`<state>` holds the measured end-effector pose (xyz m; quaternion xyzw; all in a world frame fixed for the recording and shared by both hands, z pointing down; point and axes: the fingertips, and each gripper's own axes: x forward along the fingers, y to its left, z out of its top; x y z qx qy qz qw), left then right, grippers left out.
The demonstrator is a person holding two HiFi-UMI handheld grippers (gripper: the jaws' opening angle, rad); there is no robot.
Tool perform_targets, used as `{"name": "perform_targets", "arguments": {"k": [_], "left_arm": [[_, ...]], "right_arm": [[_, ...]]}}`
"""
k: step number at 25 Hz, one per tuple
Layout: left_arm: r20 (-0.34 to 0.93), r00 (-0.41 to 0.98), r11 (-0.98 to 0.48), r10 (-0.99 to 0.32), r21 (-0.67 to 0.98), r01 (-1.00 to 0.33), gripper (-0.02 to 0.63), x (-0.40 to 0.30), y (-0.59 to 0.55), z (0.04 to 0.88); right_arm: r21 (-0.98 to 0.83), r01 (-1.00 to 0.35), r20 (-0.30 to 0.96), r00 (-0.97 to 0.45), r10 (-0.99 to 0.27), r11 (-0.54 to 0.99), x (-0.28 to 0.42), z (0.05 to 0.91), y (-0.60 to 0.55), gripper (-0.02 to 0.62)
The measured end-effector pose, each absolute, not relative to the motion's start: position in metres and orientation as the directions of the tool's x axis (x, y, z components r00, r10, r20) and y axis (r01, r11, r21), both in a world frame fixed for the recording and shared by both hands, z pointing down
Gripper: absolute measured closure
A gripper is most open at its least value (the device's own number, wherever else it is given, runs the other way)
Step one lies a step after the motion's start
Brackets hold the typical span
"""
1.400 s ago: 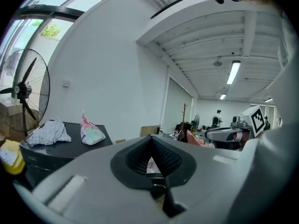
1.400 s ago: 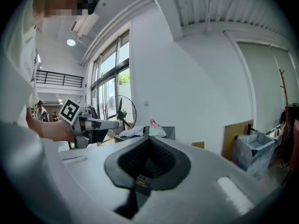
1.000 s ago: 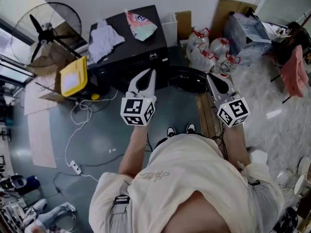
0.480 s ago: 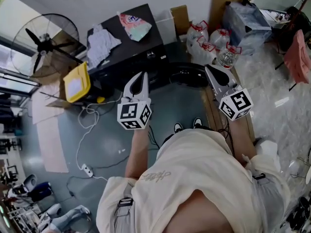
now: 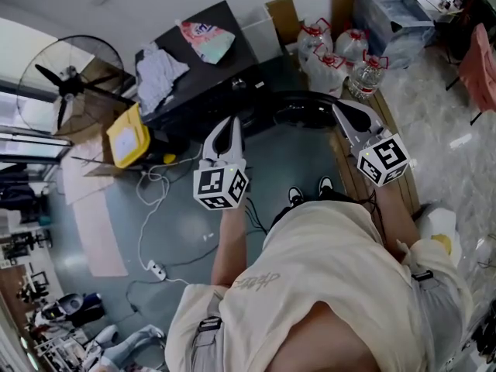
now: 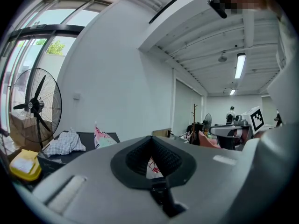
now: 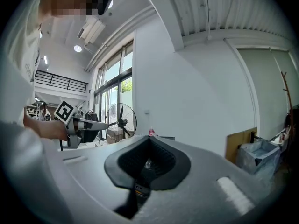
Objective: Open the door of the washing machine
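Note:
The washing machine [image 5: 203, 84] is a black box at the top of the head view, with a grey cloth [image 5: 159, 72] and a pink and green bag [image 5: 205, 39] on its lid. A round black part [image 5: 298, 115] lies at its right front corner; whether it is the door I cannot tell. My left gripper [image 5: 227, 122] hangs in front of the machine, shut and empty. My right gripper [image 5: 341, 108] is over the round part's right edge, also shut and empty. In the left gripper view the left gripper [image 6: 152, 138] points level across the lid [image 6: 88, 139]; the right gripper [image 7: 149, 138] points at the white wall.
A standing fan [image 5: 66, 84] and a yellow container [image 5: 129, 136] are left of the machine. Water bottles [image 5: 341, 60] and a plastic bag [image 5: 391, 18] stand at the back right. Cables and a power strip [image 5: 155, 270] lie on the floor at the left; a wooden plank [image 5: 349, 178] runs under my right arm.
The head view has swung a little, so the room sits differently in the picture. My right gripper has shifted slightly towards the round black part. Both grippers stay shut.

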<state>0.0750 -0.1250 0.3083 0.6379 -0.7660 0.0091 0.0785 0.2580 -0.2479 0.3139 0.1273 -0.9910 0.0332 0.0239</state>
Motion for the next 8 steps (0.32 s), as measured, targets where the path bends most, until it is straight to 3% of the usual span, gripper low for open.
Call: {"name": "perform_targets", "arguments": {"k": [8], "left_arm": [[0.155, -0.153, 0.167, -0.976, 0.08, -0.983, 0.589, 0.079, -0.138, 0.31]], "right_arm": [[-0.098, -0.29, 0.076, -0.956, -0.283, 0.952, 0.272, 0.328, -0.27, 0.594]]}}
